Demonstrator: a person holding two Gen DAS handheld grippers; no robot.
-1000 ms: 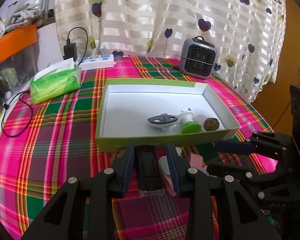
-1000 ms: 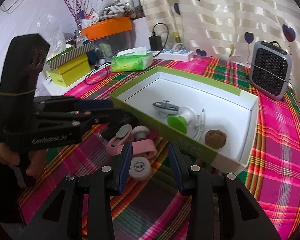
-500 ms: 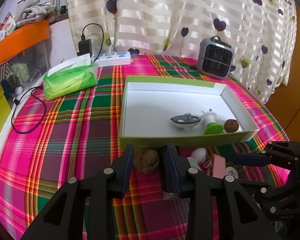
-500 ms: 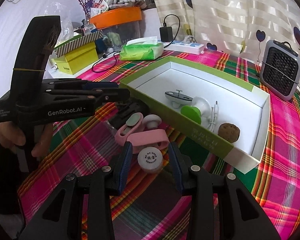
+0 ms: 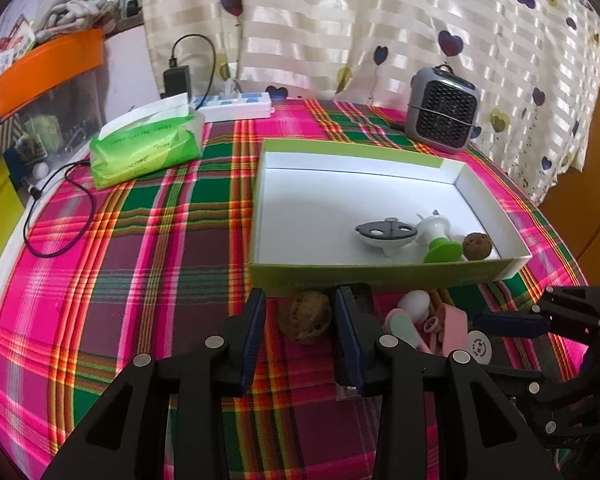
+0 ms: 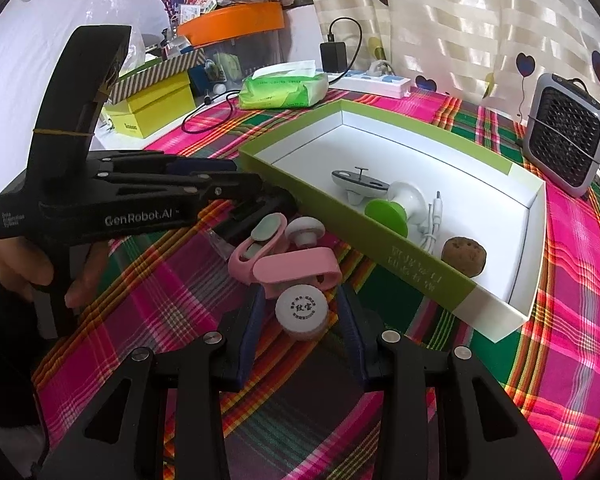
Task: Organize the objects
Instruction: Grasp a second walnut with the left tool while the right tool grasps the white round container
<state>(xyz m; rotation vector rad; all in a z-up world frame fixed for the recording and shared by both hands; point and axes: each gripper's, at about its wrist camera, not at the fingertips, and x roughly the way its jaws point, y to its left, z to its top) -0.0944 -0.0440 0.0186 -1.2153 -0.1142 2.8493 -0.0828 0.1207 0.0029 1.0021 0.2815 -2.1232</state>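
A green box with a white inside point(image 5: 380, 272) point(image 6: 400, 248) holds a grey spinning top point(image 5: 385, 232), a white and green knob point(image 5: 440, 246), a white cable point(image 6: 434, 220) and a brown ball point(image 5: 477, 246). On the cloth before it lie a second brown ball point(image 5: 305, 317), a black clip point(image 5: 360, 294), a white mushroom piece point(image 5: 414, 304), pink clips point(image 6: 296, 268) and a white round cap point(image 6: 301, 310). My left gripper point(image 5: 300, 318) is open around the second brown ball. My right gripper point(image 6: 302, 316) is open around the white cap.
A green tissue pack point(image 5: 146, 148), a white power strip point(image 5: 236, 104) with a black charger point(image 5: 177, 80) and a grey fan heater point(image 5: 440, 114) stand at the back. A black cable point(image 5: 56, 208) loops at the left. Yellow boxes point(image 6: 152, 110) stand off the table's left edge.
My left gripper has shifted left from over the black clip to around the brown ball. My right gripper has closed in on the white cap, which now sits between its fingers.
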